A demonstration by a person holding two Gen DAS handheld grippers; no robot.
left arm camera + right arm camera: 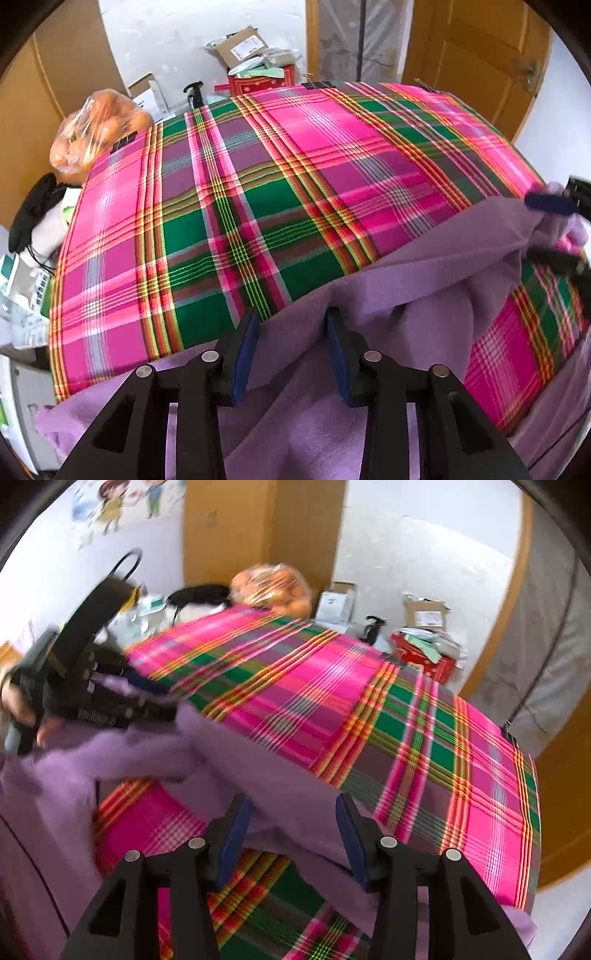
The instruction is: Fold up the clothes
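A purple fleece garment [424, 295] lies along the near edge of a table covered by a pink and green plaid cloth [258, 192]. In the left wrist view my left gripper [291, 325] stands with its jaws apart; the garment's edge runs through the gap and the pads do not press it. My right gripper [550, 230] shows at the far right with bunched purple fabric between its fingers. In the right wrist view my right gripper [293, 812] is open over a purple fold [280, 786]. The left gripper [162, 698], held by a hand, is at the left.
A bag of oranges [99, 129] sits at the table's far left corner. Boxes, a red carton [262, 79] and a black spray bottle [194, 92] crowd the back edge. Black cables and packets [33, 236] lie to the left. A wooden door [476, 48] stands behind.
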